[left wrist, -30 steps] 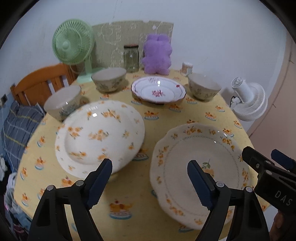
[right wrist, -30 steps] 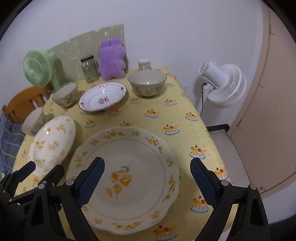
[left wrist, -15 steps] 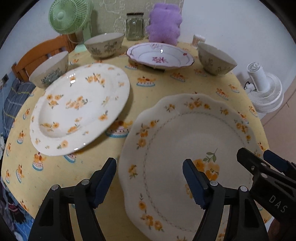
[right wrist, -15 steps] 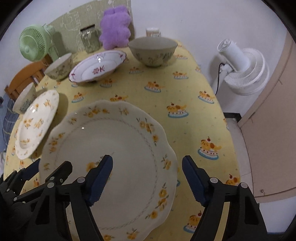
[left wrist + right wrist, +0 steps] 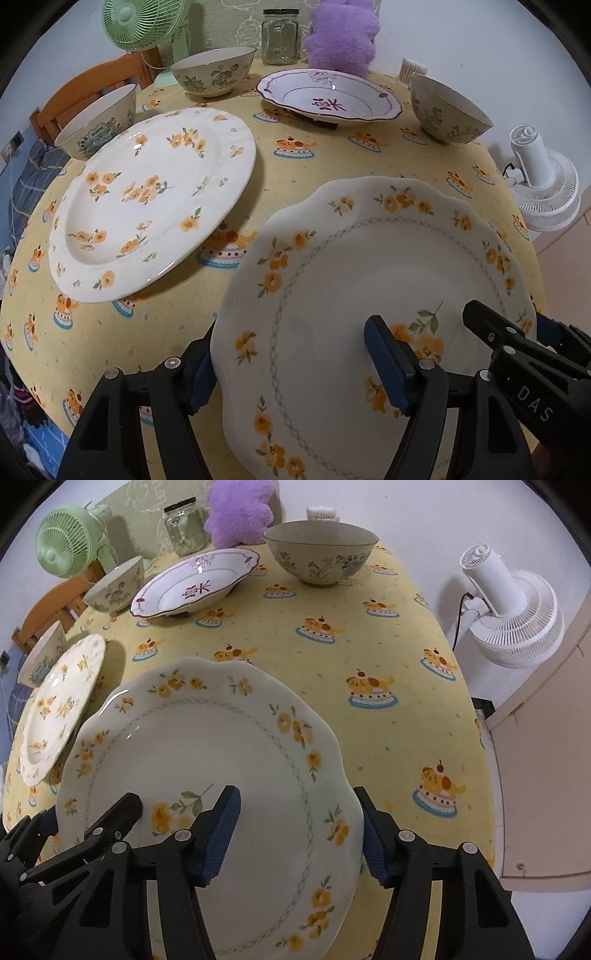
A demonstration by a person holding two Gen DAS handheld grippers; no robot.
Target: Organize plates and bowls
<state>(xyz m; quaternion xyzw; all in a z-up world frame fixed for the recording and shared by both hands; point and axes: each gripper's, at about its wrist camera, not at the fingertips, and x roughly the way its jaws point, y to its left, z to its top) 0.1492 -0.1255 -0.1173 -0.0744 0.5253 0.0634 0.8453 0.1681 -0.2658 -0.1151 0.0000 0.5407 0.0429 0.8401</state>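
Note:
A scalloped plate [image 5: 369, 258] [image 5: 207, 746] with orange flowers lies nearest me on the yellow tablecloth [image 5: 332, 162]. My left gripper [image 5: 291, 367] straddles its left rim, one finger outside the edge and one over the plate; no pad presses. My right gripper [image 5: 297, 842] straddles the right rim the same way, its jaws closing with the rim between them. A round flowered plate [image 5: 147, 206] lies to the left, a purple-trimmed plate [image 5: 328, 99] behind. Three bowls [image 5: 214, 72] [image 5: 99, 122] [image 5: 448, 110] stand around the back.
A green fan [image 5: 142, 22], glass jar [image 5: 280, 37] and purple plush toy [image 5: 341, 37] line the back wall. A wooden chair [image 5: 92, 85] stands at the left. A white fan [image 5: 513, 616] stands on the floor beyond the table's right edge.
Both grippers came down toward the scalloped plate and now straddle its rim on either side. The right jaws have narrowed a good deal, the left only slightly.

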